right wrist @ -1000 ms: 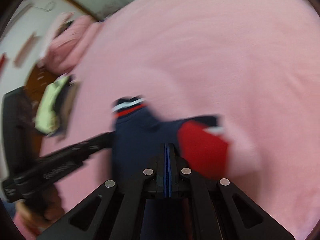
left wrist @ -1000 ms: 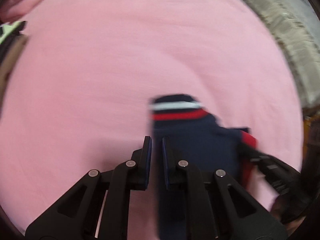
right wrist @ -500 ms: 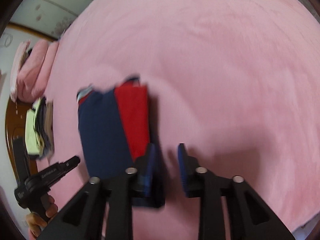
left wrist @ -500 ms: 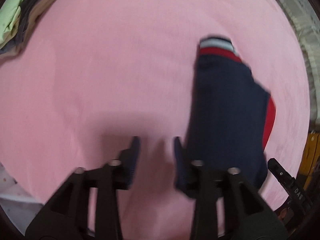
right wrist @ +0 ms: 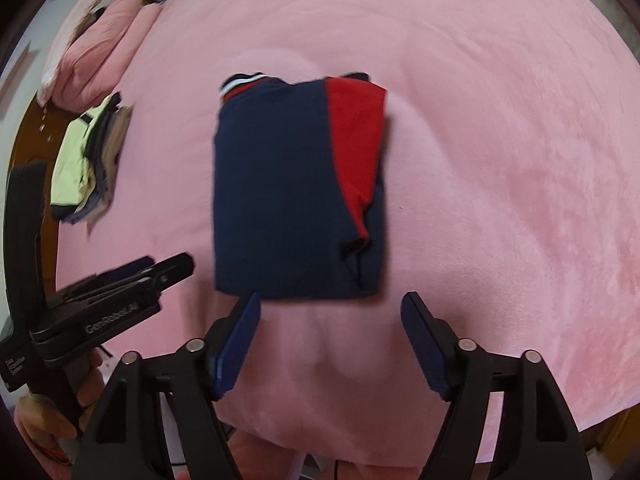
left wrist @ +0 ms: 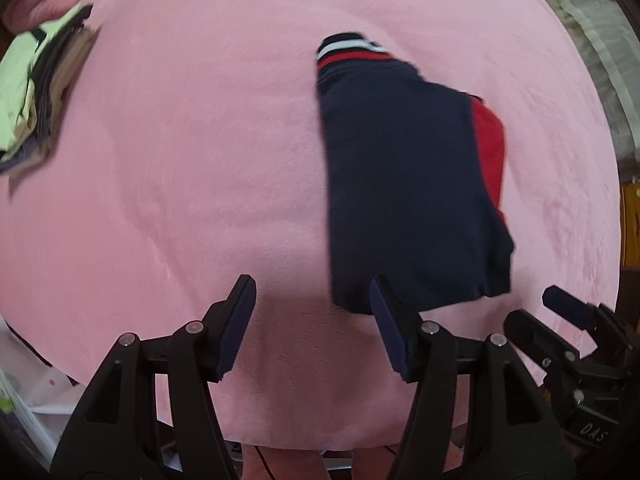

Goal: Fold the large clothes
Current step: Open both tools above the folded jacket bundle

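Note:
A navy and red garment with a white-and-red striped collar lies folded into a flat rectangle on the pink bed cover. It also shows in the left wrist view, right of centre. My left gripper is open and empty, just short of the garment's near left corner. My right gripper is open and empty, just short of the garment's near edge. The left gripper also shows in the right wrist view at the lower left, held in a hand.
A stack of folded clothes, pale green on top, lies at the bed's left side; it also shows in the left wrist view. A pink pillow lies beyond it. The bed's near edge runs below both grippers.
Both grippers have opened, let go of the garment and pulled back toward the near edge. The garment now lies flat and folded on the bed.

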A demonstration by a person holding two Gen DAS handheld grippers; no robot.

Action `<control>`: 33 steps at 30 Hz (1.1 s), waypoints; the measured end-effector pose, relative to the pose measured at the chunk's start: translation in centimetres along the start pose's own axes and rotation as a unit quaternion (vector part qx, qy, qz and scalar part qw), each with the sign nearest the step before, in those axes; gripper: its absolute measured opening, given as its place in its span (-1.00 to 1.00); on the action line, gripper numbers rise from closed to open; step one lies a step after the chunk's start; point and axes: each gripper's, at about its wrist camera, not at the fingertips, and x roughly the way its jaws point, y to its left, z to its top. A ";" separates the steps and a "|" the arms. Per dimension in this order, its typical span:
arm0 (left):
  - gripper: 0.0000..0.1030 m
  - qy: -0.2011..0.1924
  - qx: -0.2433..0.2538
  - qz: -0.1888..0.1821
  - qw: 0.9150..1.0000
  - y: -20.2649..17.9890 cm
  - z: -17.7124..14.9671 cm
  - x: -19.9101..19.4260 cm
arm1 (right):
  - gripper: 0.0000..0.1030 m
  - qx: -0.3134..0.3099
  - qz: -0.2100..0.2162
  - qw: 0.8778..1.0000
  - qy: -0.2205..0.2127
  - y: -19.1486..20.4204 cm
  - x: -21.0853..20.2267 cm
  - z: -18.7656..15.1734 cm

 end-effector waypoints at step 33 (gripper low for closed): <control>0.16 0.002 0.005 -0.008 1.000 -2.5 0.5 -1.0 | 0.70 0.014 -0.002 1.000 0.005 -1.6 -3.0 0.9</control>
